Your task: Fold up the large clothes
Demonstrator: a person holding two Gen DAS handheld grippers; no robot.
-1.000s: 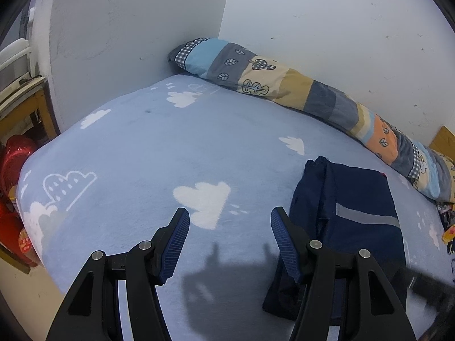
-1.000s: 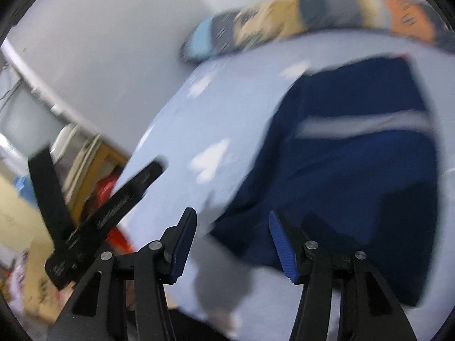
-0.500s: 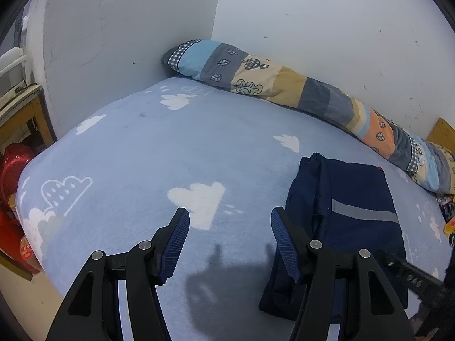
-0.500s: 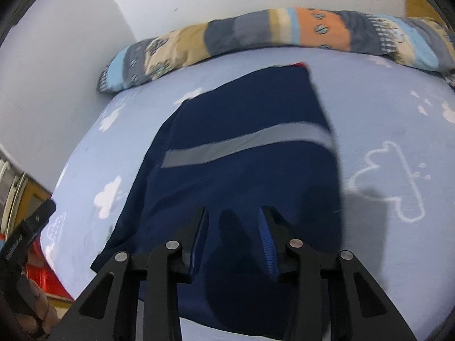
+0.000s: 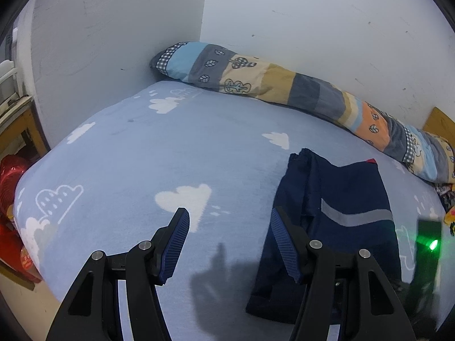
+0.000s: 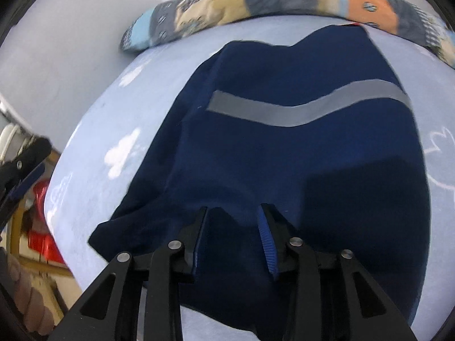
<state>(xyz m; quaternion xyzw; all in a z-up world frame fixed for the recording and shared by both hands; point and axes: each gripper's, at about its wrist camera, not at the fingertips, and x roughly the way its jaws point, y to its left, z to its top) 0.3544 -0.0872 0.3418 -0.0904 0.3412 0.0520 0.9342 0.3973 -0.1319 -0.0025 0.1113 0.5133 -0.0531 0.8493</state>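
Note:
A navy garment (image 5: 341, 199) with a grey reflective stripe (image 6: 298, 110) lies folded lengthwise on the light blue cloud-print bedsheet (image 5: 142, 156). My right gripper (image 6: 233, 210) points steeply down onto the garment's near end. Its jaws are narrow and opening, with navy cloth under and between the tips and no firm pinch visible. My left gripper (image 5: 230, 216) hangs open over bare sheet, just left of the garment's near left edge, with nothing between its fingers.
A long patchwork bolster (image 5: 284, 85) runs along the white wall at the back of the bed. Red items (image 5: 8, 176) and a wooden stand (image 5: 22, 113) sit beyond the bed's left edge. The right gripper's body shows blurred with a green light (image 5: 432, 244).
The right gripper swung over the garment, sank onto its near end and its jaws narrowed. The left gripper stayed open and nearly still.

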